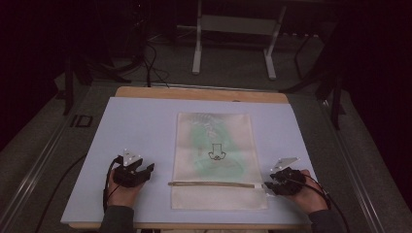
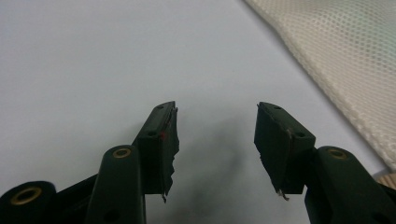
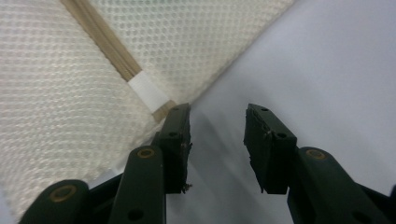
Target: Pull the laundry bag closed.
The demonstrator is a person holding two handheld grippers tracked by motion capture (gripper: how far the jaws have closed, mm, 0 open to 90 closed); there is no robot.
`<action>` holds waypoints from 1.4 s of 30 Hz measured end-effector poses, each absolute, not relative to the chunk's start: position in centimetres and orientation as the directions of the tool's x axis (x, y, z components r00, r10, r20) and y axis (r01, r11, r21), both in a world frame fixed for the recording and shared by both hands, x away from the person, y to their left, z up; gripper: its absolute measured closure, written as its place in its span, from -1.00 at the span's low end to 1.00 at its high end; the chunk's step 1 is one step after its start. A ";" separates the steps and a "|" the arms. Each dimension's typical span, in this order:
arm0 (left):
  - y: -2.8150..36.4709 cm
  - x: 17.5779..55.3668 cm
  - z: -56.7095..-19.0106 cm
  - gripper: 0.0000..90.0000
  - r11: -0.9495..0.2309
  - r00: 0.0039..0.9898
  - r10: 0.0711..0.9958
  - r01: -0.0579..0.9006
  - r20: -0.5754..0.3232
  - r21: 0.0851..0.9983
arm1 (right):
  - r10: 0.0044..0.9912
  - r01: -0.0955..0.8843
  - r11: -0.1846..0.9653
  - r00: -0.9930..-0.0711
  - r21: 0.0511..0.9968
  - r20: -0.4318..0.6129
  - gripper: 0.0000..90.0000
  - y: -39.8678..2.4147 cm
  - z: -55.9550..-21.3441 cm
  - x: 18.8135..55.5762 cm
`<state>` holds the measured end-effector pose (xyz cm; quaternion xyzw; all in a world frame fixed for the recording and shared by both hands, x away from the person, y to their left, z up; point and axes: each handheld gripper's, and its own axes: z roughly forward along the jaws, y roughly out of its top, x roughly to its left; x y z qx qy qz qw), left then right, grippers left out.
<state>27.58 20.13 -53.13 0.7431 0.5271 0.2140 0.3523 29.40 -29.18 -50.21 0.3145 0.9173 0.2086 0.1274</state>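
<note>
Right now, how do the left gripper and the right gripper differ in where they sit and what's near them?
The left gripper rests on bare mat, clear of the mesh bag; the right gripper sits at the bag's edge, by the zipper's end. The left jaws gape slightly wider than the right's. Both are open and hold nothing.

The left gripper [image 2: 216, 140] reaches in from the near edge, its two black jaws standing well apart with nothing between them. Below them lies a smooth pale blue-grey table surface [image 2: 93, 56], where a soft shadow falls in the gap. A cream-coloured mesh fabric bag [image 2: 345, 60] lies across the far right corner, apart from both jaws.
</note>
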 end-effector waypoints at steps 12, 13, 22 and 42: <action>19.8 27.4 -53.3 0.10 -0.217 0.395 0.917 0.628 -0.066 0.747 | 0.594 0.487 0.744 -0.795 0.458 -0.120 0.41 -28.4 -49.2 29.4; 19.7 27.4 -53.3 0.10 -0.217 0.395 0.916 0.628 -0.066 0.747 | 0.590 0.482 0.747 -0.799 0.458 -0.121 0.41 -28.3 -49.1 29.4; 19.7 27.3 -53.2 0.15 -0.229 0.425 0.902 0.612 -0.071 0.757 | 0.556 0.456 0.768 -0.823 0.450 -0.115 0.42 -26.7 -48.9 29.7; 19.5 27.2 -53.2 0.15 -0.240 0.439 0.896 0.603 -0.065 0.760 | 0.452 0.369 0.821 -0.886 0.436 -0.102 0.40 -22.4 -48.5 30.3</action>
